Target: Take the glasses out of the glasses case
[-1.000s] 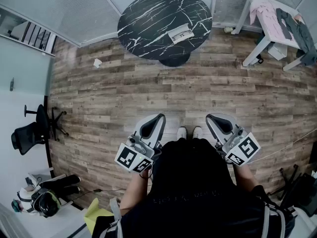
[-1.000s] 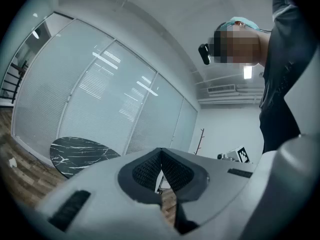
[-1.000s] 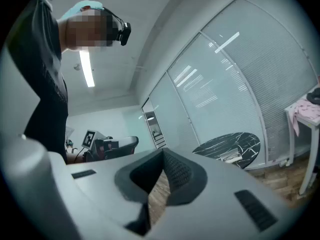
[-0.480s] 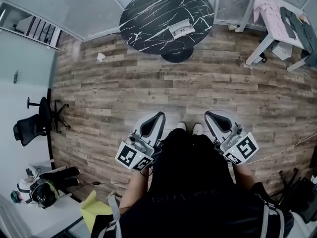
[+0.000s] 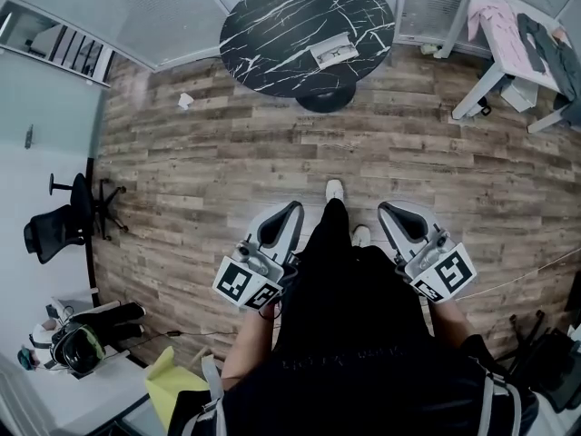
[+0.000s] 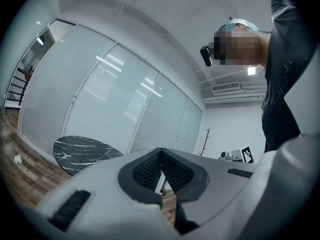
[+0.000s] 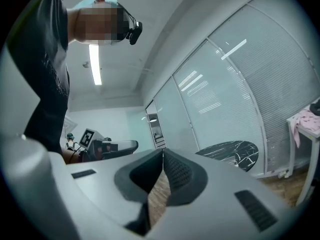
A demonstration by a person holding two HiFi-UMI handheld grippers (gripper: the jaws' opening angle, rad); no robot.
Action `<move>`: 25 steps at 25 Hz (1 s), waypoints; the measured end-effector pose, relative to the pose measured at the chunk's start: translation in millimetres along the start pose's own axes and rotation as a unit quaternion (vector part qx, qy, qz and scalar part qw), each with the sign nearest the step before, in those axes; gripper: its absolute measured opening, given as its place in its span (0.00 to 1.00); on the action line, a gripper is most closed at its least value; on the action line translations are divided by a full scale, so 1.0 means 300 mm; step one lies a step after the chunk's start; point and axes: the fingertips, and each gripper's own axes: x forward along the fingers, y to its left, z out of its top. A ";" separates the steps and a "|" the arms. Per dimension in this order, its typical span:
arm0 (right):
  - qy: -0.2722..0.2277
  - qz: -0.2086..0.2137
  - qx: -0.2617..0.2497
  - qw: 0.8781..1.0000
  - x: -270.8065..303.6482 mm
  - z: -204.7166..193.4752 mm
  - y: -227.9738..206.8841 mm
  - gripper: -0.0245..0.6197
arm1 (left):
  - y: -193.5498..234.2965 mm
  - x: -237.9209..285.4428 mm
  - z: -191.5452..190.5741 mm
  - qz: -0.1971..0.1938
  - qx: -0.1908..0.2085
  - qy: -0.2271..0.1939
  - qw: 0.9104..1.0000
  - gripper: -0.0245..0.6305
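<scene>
The fingers (image 6: 147,169) of the left gripper (image 6: 161,152) were pressed together at their tips, with nothing between them. Only a sliver of floor showed through the gap lower down. The right gripper (image 7: 163,152) was the same, its fingers (image 7: 177,171) shut tip to tip and holding nothing.

In the head view both grippers were held low at the person's (image 5: 363,352) sides, left and right of the body. They pointed away over the wooden floor (image 5: 227,153), well apart from each other. One white shoe (image 5: 334,190) was set forward between them on the planks.

Far ahead stood a round black desk (image 5: 272,25) with white veining, well apart from both grippers. The case (image 5: 318,62) lay open on its right part, a pale rectangle near the near-right edge. A dark shape inside it was probably the glasses (image 5: 334,54), though it was too small to be sure. Each gripper view also caught this desk in the distance, in front of frosted glass walls.

A paper scrap (image 5: 185,101) lay on the floor left of the desk. A black chair (image 5: 59,230) stood at the left wall. At the far right a white desk (image 5: 495,53) carried a pink cloth (image 5: 508,25) and, beside it, a dark cloth (image 5: 549,48).
</scene>
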 end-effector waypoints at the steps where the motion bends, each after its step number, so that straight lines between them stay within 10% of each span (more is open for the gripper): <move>1: -0.001 -0.004 -0.001 1.000 0.008 0.001 -0.008 0.09 | 0.010 0.007 -0.002 -0.001 -0.001 0.001 1.000 0.06; 25: 0.041 -0.038 0.020 0.998 0.502 0.034 -0.338 0.09 | 0.519 0.316 0.072 -0.019 -0.029 0.018 0.999 0.06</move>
